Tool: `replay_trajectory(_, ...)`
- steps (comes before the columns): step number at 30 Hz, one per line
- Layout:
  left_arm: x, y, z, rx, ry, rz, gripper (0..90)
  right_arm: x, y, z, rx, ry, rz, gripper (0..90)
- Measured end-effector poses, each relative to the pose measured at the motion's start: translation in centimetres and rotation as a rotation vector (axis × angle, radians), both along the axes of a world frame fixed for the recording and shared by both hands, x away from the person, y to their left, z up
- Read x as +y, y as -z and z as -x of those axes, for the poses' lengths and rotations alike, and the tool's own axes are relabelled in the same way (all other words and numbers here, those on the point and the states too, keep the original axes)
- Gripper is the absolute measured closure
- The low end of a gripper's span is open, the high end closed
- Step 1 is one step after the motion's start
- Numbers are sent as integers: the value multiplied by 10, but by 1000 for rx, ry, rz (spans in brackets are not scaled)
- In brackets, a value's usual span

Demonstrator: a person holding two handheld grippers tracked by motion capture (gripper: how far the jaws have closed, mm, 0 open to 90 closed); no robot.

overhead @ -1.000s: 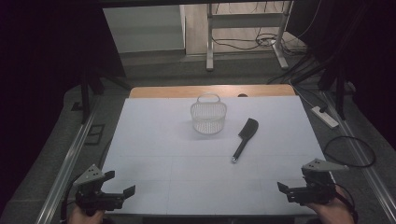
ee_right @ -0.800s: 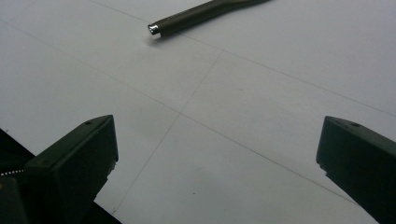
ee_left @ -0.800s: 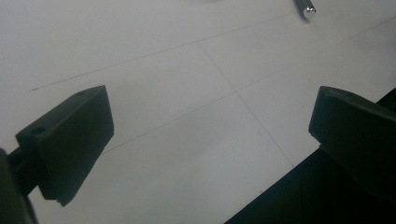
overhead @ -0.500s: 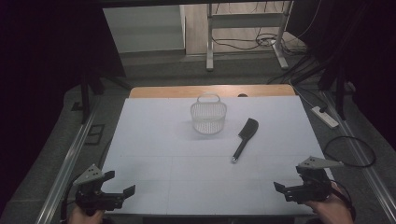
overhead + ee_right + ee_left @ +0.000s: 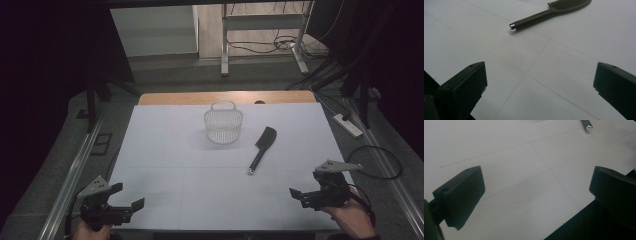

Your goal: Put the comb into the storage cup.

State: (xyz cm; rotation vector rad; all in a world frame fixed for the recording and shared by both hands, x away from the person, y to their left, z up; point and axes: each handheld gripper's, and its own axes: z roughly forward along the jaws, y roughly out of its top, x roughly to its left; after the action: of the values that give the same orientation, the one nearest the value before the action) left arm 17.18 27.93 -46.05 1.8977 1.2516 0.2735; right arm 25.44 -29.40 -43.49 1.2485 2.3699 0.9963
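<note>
Black plastic hairbrush (image 5: 262,148) is lying flat on the white table (image 5: 165,150), a bit right of centre, just to the right of a small white wire basket (image 5: 223,125) but not touching it. Its handle points toward the near side and ends in a little shiny metal cap (image 5: 512,26); the bristle head sits at the far end.

Both tongs are spread wide and holding nothing. Left gripper (image 5: 127,197) hovers at the near left corner of the table, well away from everything. Right gripper (image 5: 296,193) is at the near right, and in the right gripper view the brush handle sits just beyond its open jaws, so that's the one I'd bet on for the pickup.

Handling-wise it looks light and stiff, nothing fragile about it. Smooth plastic handle could be a bit slippery and it's low to the table, so the jaws would need to come down right to the surface. I'd pinch across the handle around mid-length, closer to the head so it doesn't tip. Grabbing the bristle end seems sketchy.

Some faint lettering runs along the handle in the right gripper view, but it's too small to read. No other labels that I can spot.
</note>
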Motion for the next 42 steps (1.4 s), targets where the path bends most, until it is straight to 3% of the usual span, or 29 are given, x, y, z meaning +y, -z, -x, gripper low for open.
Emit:
replay_trajectory(13, -1, 0, 0, -2, 13, -5, 2, 10, 1, -12, 13, -22, 13, 0)
replay_trajectory(19, -3, -1, 0, -8, 22, -26, 4, 15, 0, -18, 19, -39, 18, 0)
replay_trajectory(26, -2, -1, 0, -6, 19, -13, 5, 20, 0, -24, 19, -53, 28, 0)
replay_trajectory(28, -2, -1, 0, -23, 14, -14, 5, 22, 0, -27, 18, -57, 31, 0)
replay_trajectory(34, -4, -1, 0, -22, 14, -34, 4, 27, 0, -32, 19, -68, 32, 0)
replay_trajectory(39, -5, -1, 0, -12, 18, -25, 0, 31, 0, -37, 17, -78, 35, 0)
replay_trajectory(42, -6, -1, -1, -4, 21, -31, 0, 36, -1, -41, 0, -106, 27, 0)
